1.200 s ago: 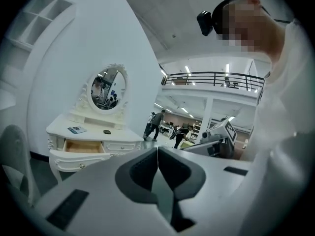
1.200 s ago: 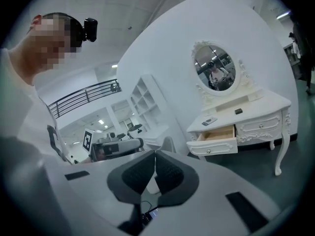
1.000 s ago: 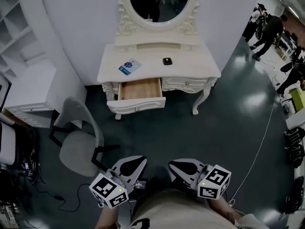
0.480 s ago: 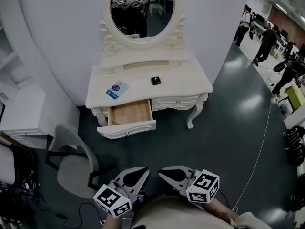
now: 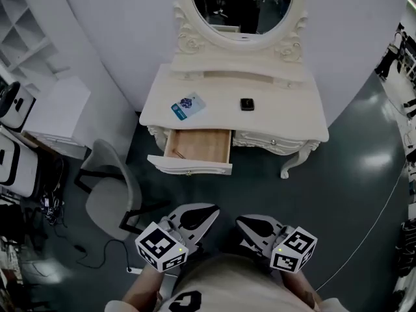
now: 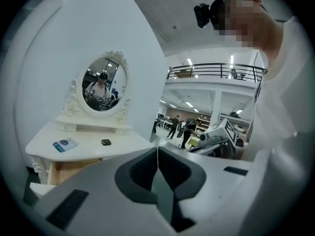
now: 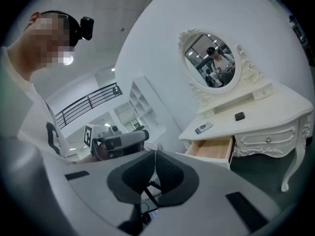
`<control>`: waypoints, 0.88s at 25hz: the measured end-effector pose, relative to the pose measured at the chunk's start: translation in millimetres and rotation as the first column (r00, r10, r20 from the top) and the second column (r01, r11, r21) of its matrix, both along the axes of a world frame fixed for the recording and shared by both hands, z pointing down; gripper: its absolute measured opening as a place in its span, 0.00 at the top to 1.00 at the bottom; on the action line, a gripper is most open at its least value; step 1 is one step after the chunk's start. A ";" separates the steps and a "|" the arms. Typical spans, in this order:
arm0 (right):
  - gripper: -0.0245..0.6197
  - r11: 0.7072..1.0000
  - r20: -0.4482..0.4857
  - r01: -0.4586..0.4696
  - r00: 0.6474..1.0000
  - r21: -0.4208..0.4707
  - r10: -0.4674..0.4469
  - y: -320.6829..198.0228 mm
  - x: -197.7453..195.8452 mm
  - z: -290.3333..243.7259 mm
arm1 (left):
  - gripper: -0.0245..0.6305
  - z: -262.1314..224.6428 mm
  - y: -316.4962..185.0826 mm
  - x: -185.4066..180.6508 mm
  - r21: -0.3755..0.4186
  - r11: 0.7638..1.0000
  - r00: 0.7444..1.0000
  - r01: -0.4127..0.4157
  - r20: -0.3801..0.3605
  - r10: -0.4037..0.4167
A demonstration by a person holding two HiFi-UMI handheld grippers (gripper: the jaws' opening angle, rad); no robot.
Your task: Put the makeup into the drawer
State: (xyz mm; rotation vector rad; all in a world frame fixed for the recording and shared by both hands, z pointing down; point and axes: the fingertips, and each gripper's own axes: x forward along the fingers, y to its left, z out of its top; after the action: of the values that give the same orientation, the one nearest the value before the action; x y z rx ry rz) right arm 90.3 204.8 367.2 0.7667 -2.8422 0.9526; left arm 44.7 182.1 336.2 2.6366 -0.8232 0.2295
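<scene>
A white vanity table (image 5: 296, 119) stands against the wall with its left drawer (image 5: 198, 147) pulled open; the wooden inside shows. On the tabletop lie a flat blue-and-white makeup packet (image 5: 187, 104) and a small black compact (image 5: 247, 104). My left gripper (image 5: 213, 208) and right gripper (image 5: 239, 221) hang low near my body, well short of the table, both shut and empty. The left gripper view shows the shut left gripper (image 6: 157, 150) with the packet (image 6: 65, 144) and compact (image 6: 106, 142) far off. Beyond the shut right gripper (image 7: 155, 154) is the open drawer (image 7: 211, 148).
A grey chair (image 5: 110, 197) stands on the dark floor left of the drawer. White shelving (image 5: 55, 112) lines the left wall. An oval mirror (image 5: 242, 5) tops the vanity. Cables (image 5: 84, 259) lie on the floor at the left. People (image 5: 403, 57) stand far right.
The head view has swung, so the vanity now sits further right and slightly closer. Both grippers have travelled with my body and stay shut and empty.
</scene>
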 end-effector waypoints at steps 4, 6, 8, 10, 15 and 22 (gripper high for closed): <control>0.92 0.999 0.002 0.053 0.999 0.003 -0.053 -27.9 20.3 8.1 | 0.88 -2.9 -35.5 -3.7 0.062 0.994 0.991 0.092 0.091 -0.097; 0.92 0.996 -0.002 0.088 0.996 0.008 -0.088 -40.1 24.5 9.6 | 0.87 -4.8 -48.7 -11.9 0.085 0.986 0.980 0.142 0.129 -0.152; 0.92 0.993 -0.009 0.113 0.994 0.014 -0.113 -52.3 25.7 9.6 | 0.87 -5.2 -59.8 -23.3 0.107 0.976 0.964 0.187 0.169 -0.204; 0.92 0.991 -0.005 0.130 0.991 0.023 -0.130 -62.9 24.7 7.4 | 0.87 -3.2 -68.9 -35.4 0.123 0.968 0.947 0.221 0.210 -0.243; 0.92 0.988 0.011 0.153 0.988 0.026 -0.153 -83.8 9.6 6.8 | 0.87 5.7 -94.7 -63.1 0.139 0.956 0.921 0.259 0.263 -0.288; 0.92 0.989 -0.007 0.139 0.990 0.041 -0.139 -124.4 -25.7 -3.4 | 0.87 42.0 -160.7 -106.3 0.120 0.970 0.914 0.212 0.328 -0.240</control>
State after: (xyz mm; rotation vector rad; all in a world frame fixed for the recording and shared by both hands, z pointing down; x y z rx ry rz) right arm 64.6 80.4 363.7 0.5634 -2.8748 0.8744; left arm -61.6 21.4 378.3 2.5820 -1.2659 0.6136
